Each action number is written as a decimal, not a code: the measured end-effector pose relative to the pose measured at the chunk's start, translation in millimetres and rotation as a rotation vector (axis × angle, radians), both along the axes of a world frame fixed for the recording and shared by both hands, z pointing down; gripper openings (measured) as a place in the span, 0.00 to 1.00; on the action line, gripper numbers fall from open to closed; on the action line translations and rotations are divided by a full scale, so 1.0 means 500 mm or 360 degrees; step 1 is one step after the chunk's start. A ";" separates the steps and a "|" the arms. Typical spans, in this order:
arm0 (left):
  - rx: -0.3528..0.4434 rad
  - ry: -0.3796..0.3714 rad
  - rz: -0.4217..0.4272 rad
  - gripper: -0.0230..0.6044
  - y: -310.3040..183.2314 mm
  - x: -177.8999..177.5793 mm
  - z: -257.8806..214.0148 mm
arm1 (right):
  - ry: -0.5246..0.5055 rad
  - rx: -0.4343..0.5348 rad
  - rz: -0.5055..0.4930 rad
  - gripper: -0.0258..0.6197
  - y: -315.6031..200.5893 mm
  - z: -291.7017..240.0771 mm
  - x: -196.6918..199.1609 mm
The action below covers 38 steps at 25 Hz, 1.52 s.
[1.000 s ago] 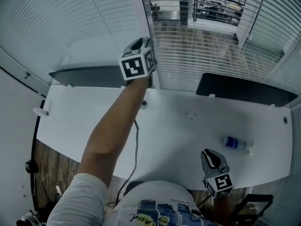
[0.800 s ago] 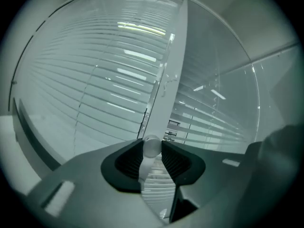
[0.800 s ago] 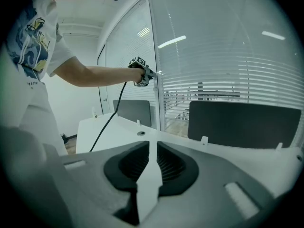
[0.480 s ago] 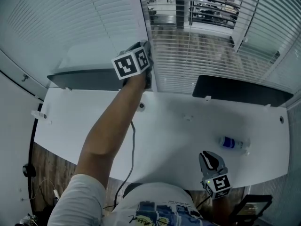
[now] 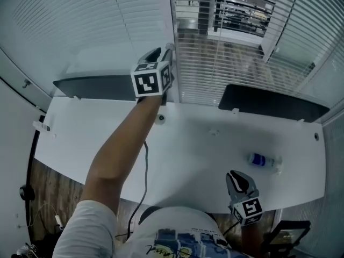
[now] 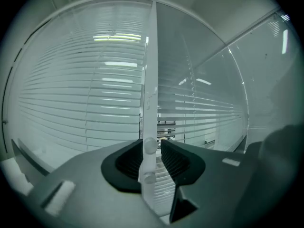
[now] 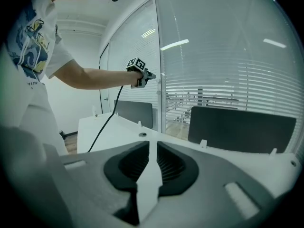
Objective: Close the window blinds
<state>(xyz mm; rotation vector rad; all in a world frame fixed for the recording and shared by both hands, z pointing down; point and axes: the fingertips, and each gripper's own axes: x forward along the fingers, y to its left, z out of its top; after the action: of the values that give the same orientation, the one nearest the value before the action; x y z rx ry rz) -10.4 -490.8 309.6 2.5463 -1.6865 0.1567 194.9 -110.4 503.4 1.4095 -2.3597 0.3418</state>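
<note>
Closed white blinds (image 5: 80, 20) cover the left pane. On the right pane the blinds (image 5: 226, 63) have their slats turned open, and the room beyond shows through. My left gripper (image 5: 164, 50) is held out nearly level at the window frame between the two panes. In the left gripper view a clear tilt wand (image 6: 150, 80) with two small knobs hangs between the jaws of the left gripper (image 6: 152, 144). The wand lies against the left pad, with a slit of light at the right pad. My right gripper (image 5: 238, 177) hovers low over the desk's near edge, slightly parted and empty.
A white desk (image 5: 204, 155) runs under the window, with two dark panels (image 5: 97, 85) (image 5: 269, 102) standing along its far edge. A small bottle with a blue label (image 5: 262, 159) lies at the right. A black cable (image 5: 145, 160) trails across the desk from my left arm.
The left gripper has shifted a little at the window frame, the wand staying between its jaws. The right gripper has stayed where it was.
</note>
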 end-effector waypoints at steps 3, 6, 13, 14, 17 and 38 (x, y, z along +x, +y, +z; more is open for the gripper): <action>0.0035 -0.0052 0.0005 0.22 0.035 -0.020 -0.010 | 0.0035 0.0015 -0.0014 0.10 0.007 -0.008 -0.013; 0.0057 -0.0073 0.0037 0.21 0.073 -0.038 -0.015 | 0.0048 0.0025 -0.0006 0.10 0.016 -0.022 -0.030; 0.0088 -0.0083 0.0112 0.11 0.188 -0.096 -0.004 | 0.0101 0.0082 0.0001 0.10 0.033 -0.057 -0.079; 0.0097 -0.0087 0.0121 0.11 0.205 -0.106 -0.003 | 0.0106 0.0091 0.0000 0.10 0.037 -0.061 -0.087; 0.0108 -0.0108 0.0135 0.09 0.259 -0.145 0.003 | 0.0124 0.0112 -0.0005 0.10 0.048 -0.073 -0.115; 0.0004 -0.0108 0.0466 0.04 0.696 -0.304 0.114 | 0.0127 0.0252 -0.0076 0.10 0.190 -0.177 -0.309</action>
<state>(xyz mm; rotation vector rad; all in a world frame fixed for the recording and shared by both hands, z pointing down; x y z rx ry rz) -162.3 -142.7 366.8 2.8061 -1.3229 0.2618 40.5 -15.5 415.1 1.4054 -2.3945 0.0856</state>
